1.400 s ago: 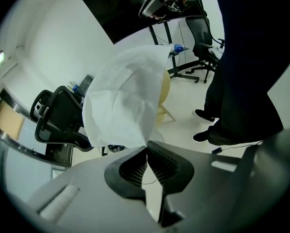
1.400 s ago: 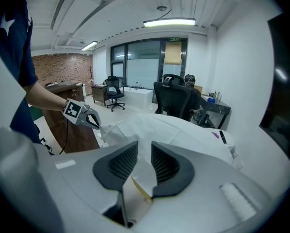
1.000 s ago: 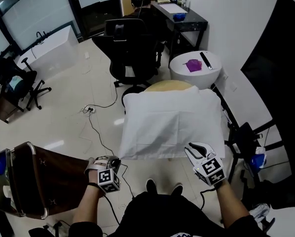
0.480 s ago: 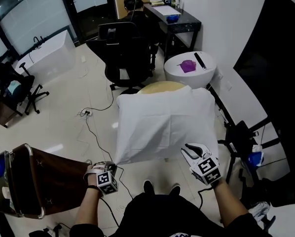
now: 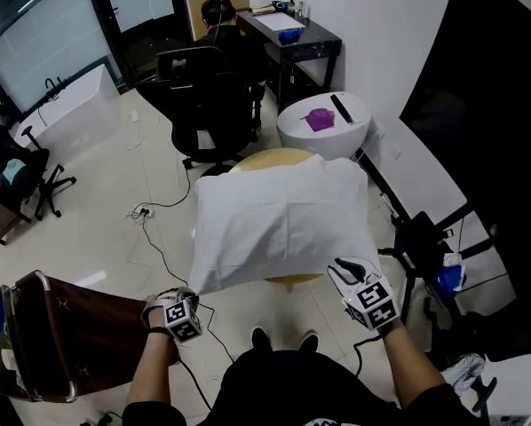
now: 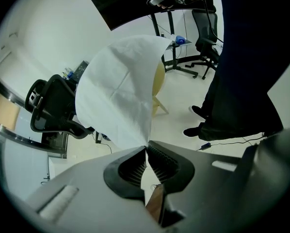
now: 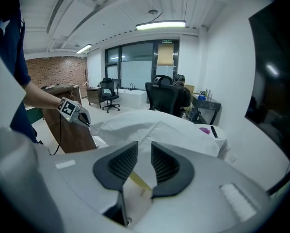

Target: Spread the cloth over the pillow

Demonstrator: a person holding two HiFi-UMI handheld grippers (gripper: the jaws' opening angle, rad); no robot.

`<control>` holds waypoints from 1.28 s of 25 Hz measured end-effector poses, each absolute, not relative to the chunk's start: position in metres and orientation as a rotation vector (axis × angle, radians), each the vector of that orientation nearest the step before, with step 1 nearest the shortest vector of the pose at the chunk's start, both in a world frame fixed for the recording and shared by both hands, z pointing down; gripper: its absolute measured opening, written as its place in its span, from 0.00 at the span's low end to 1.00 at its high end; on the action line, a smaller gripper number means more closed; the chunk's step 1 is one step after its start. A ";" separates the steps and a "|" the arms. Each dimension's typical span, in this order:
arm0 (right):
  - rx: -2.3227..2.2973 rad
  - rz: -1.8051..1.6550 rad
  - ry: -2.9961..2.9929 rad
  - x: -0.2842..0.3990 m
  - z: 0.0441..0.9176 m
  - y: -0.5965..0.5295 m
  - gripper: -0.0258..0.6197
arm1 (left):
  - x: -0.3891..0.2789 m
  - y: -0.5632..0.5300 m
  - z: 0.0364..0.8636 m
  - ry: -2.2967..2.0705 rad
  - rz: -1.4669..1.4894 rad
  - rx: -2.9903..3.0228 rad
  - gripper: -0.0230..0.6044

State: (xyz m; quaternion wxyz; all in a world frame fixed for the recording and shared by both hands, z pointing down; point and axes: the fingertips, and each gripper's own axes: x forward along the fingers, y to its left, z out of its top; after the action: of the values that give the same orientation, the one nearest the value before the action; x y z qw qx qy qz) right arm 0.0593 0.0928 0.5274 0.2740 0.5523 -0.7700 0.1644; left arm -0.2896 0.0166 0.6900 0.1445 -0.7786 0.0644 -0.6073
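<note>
Across the pale tiled floor [image 5: 97, 211] a tall black panel [image 5: 496, 105] takes up the right side, and a brown wooden cabinet [image 5: 79, 335] stands at the near left. Between them, in the middle, the white cloth [image 5: 283, 224] lies spread over a plump rectangular bulk on a round yellow table [image 5: 270, 156]. The pillow beneath is covered and cannot be made out. The cloth's near left corner is drawn off the table, down and outward to a point.

Behind the table sits a black office chair [image 5: 203, 87]. Further back is a black desk [image 5: 292, 43] with a seated person [image 5: 219, 16] at it. A round white side table [image 5: 336, 138] stands just beside the yellow one, at its far right, carrying a purple thing [image 5: 318, 119] and a black bar [image 5: 343, 109].

The person holding the tools stands at the near edge. The left gripper [image 5: 193, 295] points steeply down, low beside the cabinet, its jaws closed tight on that drawn-out corner of the cloth. The right gripper [image 5: 354, 266] hovers at the cloth's near right corner with its jaws standing apart. Cloth shows through the gap, but the pads are not pressing on it. A thin cable [image 5: 154, 238] trails over the floor.
</note>
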 end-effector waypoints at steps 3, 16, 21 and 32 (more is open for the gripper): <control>1.523 0.442 -2.034 0.076 0.527 0.097 0.19 | -0.290 0.016 0.679 0.201 -1.768 -2.245 0.08; 1.603 0.582 -1.954 0.144 0.568 0.142 0.19 | -0.190 0.042 0.582 0.473 -1.222 -2.674 0.14; 1.627 0.544 -2.002 0.147 0.551 0.143 0.05 | -0.136 0.056 0.545 0.465 -1.013 -2.759 0.14; 1.568 0.502 -2.100 0.140 0.535 0.154 0.05 | -0.093 0.069 0.522 0.468 -0.895 -2.762 0.14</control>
State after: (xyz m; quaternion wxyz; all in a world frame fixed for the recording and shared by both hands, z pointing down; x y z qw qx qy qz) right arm 0.1403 0.1540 0.5351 0.2343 0.5712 -0.7651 0.1829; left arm -0.0935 0.0687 0.5217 0.1002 -0.9345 0.1583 -0.3028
